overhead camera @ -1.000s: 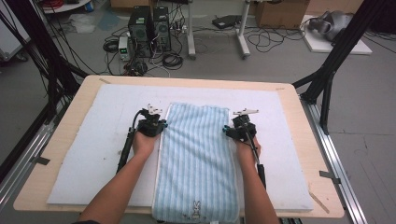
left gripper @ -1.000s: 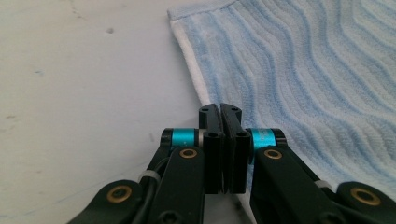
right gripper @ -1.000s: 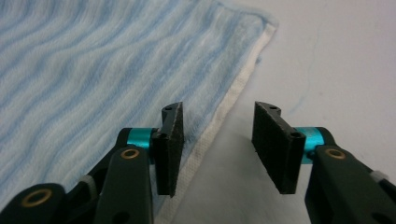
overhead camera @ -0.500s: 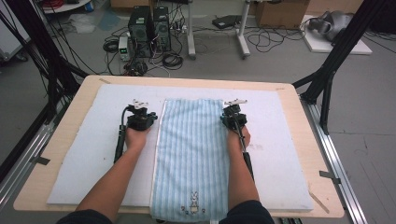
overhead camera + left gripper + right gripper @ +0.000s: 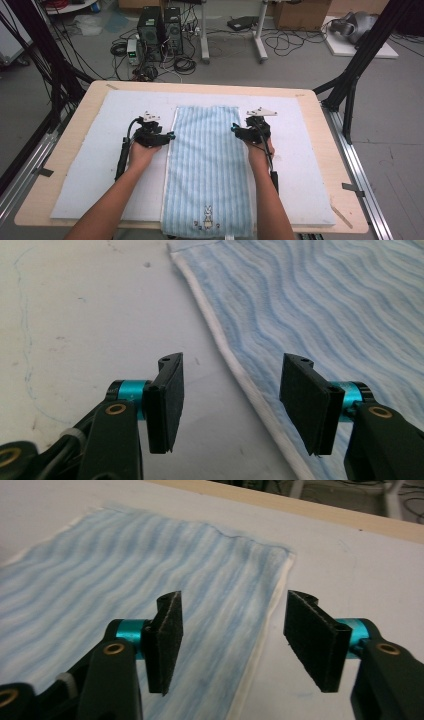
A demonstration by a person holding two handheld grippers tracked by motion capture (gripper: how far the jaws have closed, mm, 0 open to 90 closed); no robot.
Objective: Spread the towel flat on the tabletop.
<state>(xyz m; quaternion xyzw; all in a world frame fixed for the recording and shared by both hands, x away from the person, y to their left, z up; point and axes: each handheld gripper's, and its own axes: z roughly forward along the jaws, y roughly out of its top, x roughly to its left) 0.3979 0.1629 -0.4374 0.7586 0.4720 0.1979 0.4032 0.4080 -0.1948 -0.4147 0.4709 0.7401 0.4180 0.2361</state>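
Lying flat and lengthwise down the middle of the white mat (image 5: pixel 90 175), the blue striped towel (image 5: pixel 210 165) is showing its soft ribbed pile and a small embroidered rabbit at the near end in the high view, while the left gripper (image 5: pixel 169 135) and right gripper (image 5: pixel 235 130) are flanking its long edges, probably having spread it smooth. Looking along the left gripper (image 5: pixel 231 400), its jaws have just been opening and are gaping over the towel's (image 5: pixel 340 315) white hem, gripping nothing. Through the right gripper view, the right gripper (image 5: pixel 231 640) is likewise spreading, empty, straddling the opposite hem of the towel (image 5: pixel 125 580).
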